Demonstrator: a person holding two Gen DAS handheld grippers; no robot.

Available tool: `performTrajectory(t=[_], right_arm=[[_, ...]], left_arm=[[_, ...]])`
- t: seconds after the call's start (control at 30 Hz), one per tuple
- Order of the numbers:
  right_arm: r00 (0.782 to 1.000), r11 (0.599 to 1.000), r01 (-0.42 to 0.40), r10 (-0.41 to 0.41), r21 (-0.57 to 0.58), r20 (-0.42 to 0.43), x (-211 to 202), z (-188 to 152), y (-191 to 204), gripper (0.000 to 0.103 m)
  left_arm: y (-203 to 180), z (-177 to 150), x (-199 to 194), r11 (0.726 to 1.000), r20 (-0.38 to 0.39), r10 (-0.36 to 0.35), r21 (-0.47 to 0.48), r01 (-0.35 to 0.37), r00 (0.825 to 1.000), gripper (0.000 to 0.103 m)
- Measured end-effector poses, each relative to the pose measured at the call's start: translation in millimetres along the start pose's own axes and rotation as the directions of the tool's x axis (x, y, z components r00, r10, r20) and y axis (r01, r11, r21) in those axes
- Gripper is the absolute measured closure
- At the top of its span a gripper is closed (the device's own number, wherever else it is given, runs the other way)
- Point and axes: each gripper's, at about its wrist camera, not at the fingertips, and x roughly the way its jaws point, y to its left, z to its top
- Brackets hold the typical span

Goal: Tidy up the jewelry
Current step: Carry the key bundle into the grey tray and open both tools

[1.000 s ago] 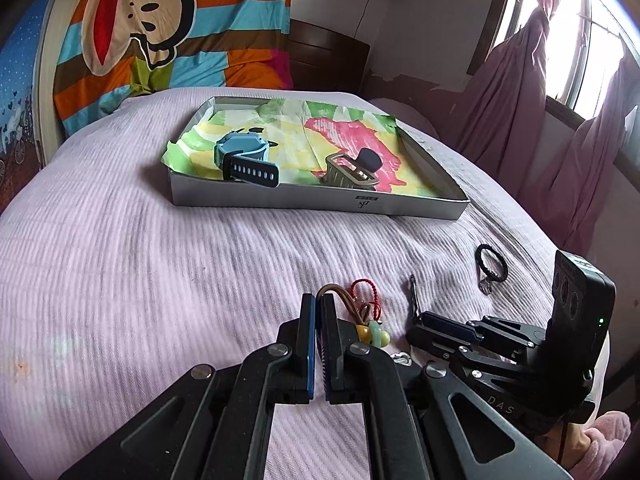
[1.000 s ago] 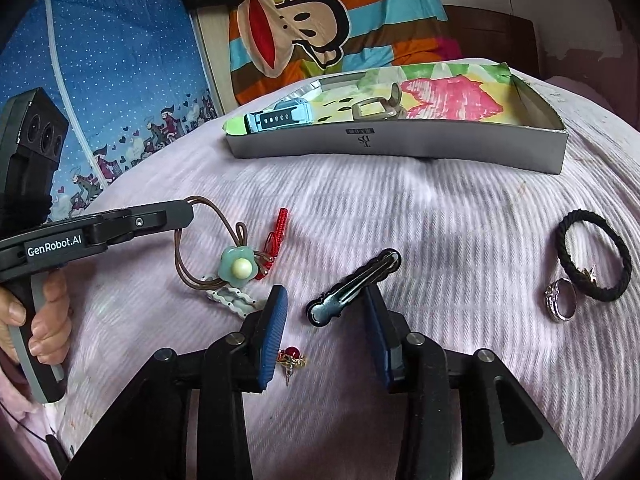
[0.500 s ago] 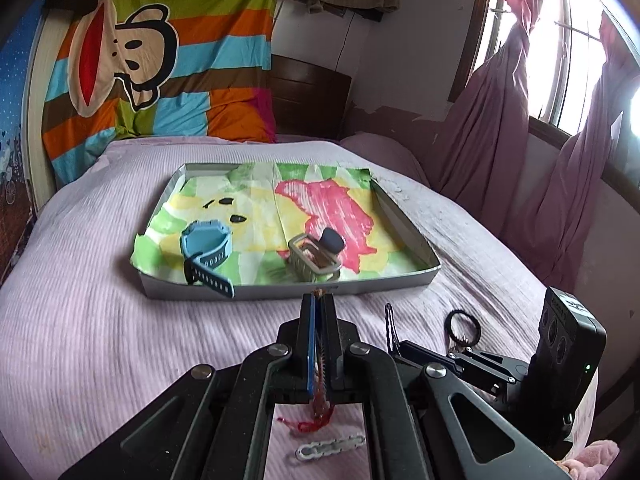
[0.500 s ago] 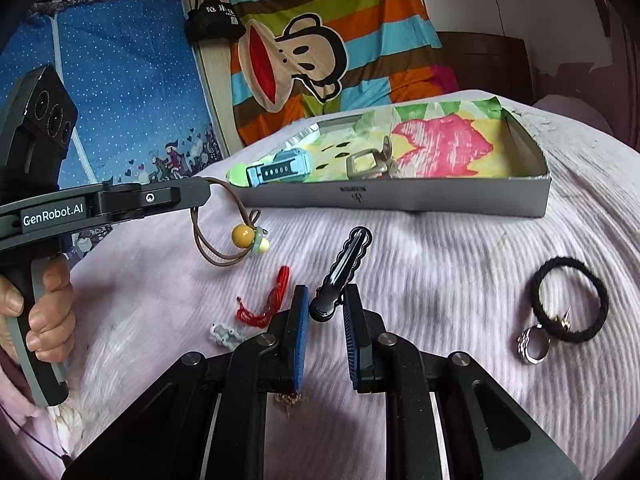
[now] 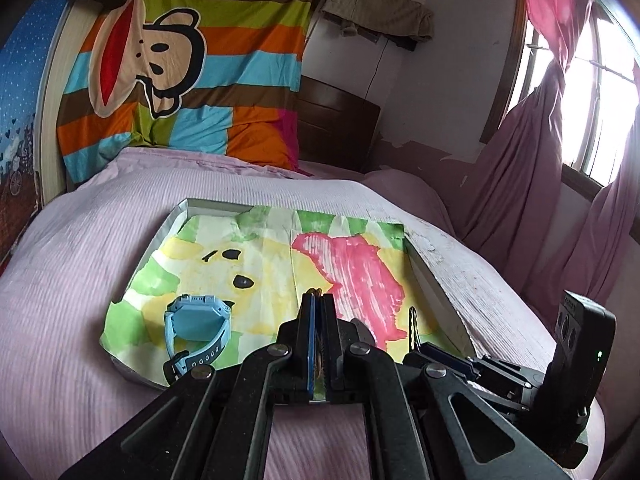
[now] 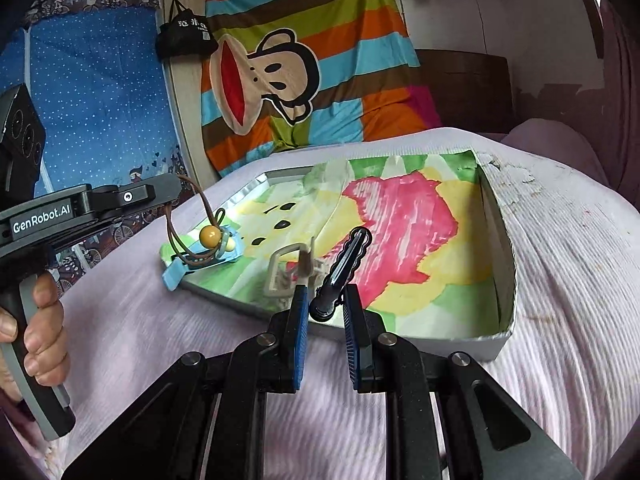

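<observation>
Over the near edge of the paper-lined tray my left gripper is shut on a brown cord hair tie. From the right wrist that hair tie hangs below the left gripper, its yellow bead dangling above the blue watch. My right gripper is shut on the lower end of a black hair clip, held up over the tray's front wall. The blue watch and a beige watch lie in the tray.
The tray sits on a pink bedspread. A striped monkey-print cloth hangs behind the bed. Purple curtains and a window are at the right. A person's hand grips the left handle.
Both grippers lifted off the bedspread and moved forward to the tray, the left carrying the hair tie. The right jaws shut on the hair clip and raised it.
</observation>
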Motion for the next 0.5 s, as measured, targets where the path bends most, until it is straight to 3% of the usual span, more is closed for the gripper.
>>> performTrajectory(t=[0.3, 0.5], right_arm=[[0.99, 0.999, 0.024, -0.029, -0.039, -0.136, 46, 11, 4, 0.088], [0.988, 0.999, 0.027, -0.033, -0.041, -0.152, 49, 6, 4, 0.087]], left_arm=[[11, -25, 23, 0.999, -0.083, 0.049, 0.026, -0.047, 0.995, 0.1], [10, -31, 22, 0.995, -0.111, 0.092, 0.05, -0.087, 0.99, 0.1]])
